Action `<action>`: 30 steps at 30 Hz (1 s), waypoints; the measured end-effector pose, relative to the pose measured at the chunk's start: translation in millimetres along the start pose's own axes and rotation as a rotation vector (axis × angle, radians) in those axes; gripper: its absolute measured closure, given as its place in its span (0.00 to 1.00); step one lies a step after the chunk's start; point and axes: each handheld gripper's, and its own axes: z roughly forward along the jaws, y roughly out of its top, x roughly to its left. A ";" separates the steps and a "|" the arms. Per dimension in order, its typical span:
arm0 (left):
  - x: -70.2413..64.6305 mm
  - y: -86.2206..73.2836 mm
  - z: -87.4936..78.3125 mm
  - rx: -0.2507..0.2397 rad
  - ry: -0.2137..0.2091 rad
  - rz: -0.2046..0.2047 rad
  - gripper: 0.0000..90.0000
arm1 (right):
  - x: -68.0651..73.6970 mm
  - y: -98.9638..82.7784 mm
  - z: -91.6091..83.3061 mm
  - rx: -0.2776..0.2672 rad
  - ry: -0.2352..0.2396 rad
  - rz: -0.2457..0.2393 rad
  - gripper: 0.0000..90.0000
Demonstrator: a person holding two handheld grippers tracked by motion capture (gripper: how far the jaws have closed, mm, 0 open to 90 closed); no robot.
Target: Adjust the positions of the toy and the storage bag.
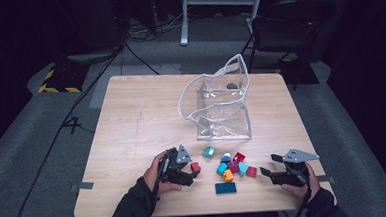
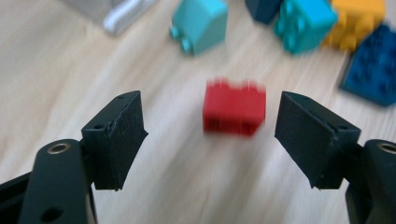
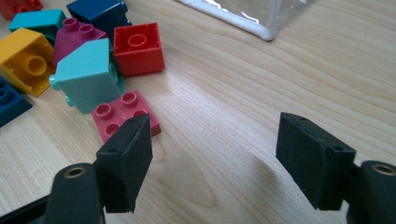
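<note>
Straddling the red brick (image 2: pixel 234 112), the left gripper (image 2: pixel 211 100) has its jaws apart w/ a gap showing on both sides, so nothing is clamped yet. The brick sits on the bench (image 1: pixel 131 121), near-left of the loose pile and just apart from it.

Risks, as I read it:
- The brick lies closer to the right-hand jaw in the left gripper view. Closing now could mean one pad hits first and shoves or twists it on the smooth wood instead of pinching.
- It's blurred in that view, so alignment is hard to judge; it could get caught on a corner & pop out.
- A teal brick (image 2: pixel 201 21) sits just beyond; overreaching may knock it.

The right gripper (image 3: pixel 215 120) also has its jaws apart w/ bare wood between them; a pink brick (image 3: pixel 122 114) is just beside one jaw, easy to bump.

Room: both hands sit near the bench's near edge, so little slack there. Wide open wood on the left. The clear bag (image 1: pixel 221 104) stands far-centre, well apart from the pile, w/ an unobstructed path to it.
</note>
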 end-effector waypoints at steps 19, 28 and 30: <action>-18.0 43.3 59.3 -0.015 -0.083 0.010 0.46 | 40.5 6.5 8.2 -0.014 0.071 -0.087 0.30; -24.5 46.9 49.1 -0.034 -0.030 -0.013 0.21 | 24.6 2.9 4.1 -0.023 0.037 -0.050 0.30; -25.3 44.2 41.5 -0.035 -0.028 -0.008 0.18 | 23.5 2.6 4.0 -0.021 0.036 -0.052 0.30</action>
